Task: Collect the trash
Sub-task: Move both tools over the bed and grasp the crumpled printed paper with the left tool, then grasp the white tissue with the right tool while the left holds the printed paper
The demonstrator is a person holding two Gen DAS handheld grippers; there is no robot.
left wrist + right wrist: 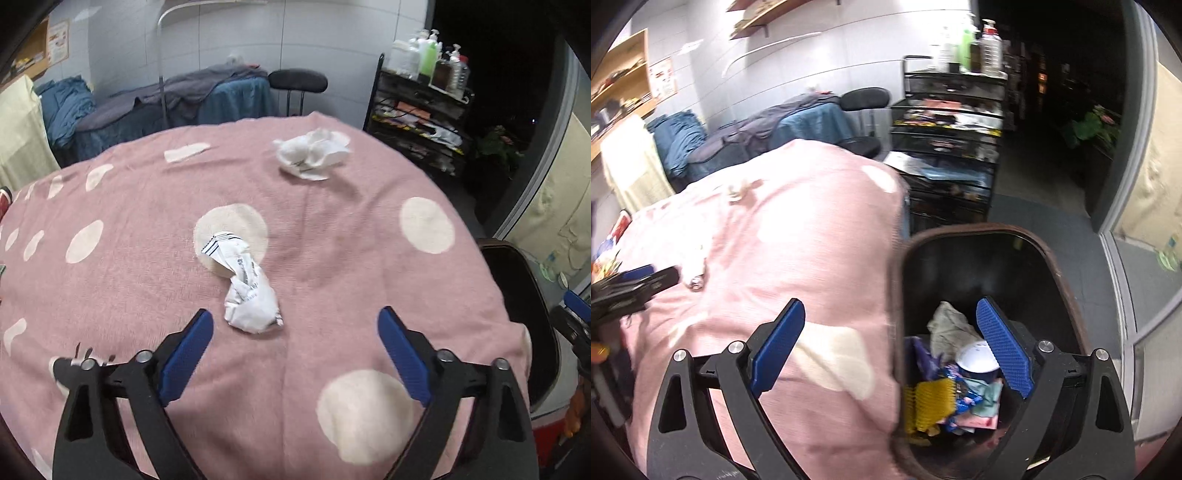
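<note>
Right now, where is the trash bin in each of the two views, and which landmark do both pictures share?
Left wrist view: the trash bin sits at the right edge, beside the pink tablecloth; only part of its dark rim shows.
Right wrist view: the trash bin fills the lower right, open, with trash inside, under the open right gripper.
Shared landmark: the black shelf cart with bottles on top, behind the table.

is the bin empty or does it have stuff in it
Not empty. The bin holds a pile at the bottom: crumpled paper, a yellow mesh, wrappers.
</note>
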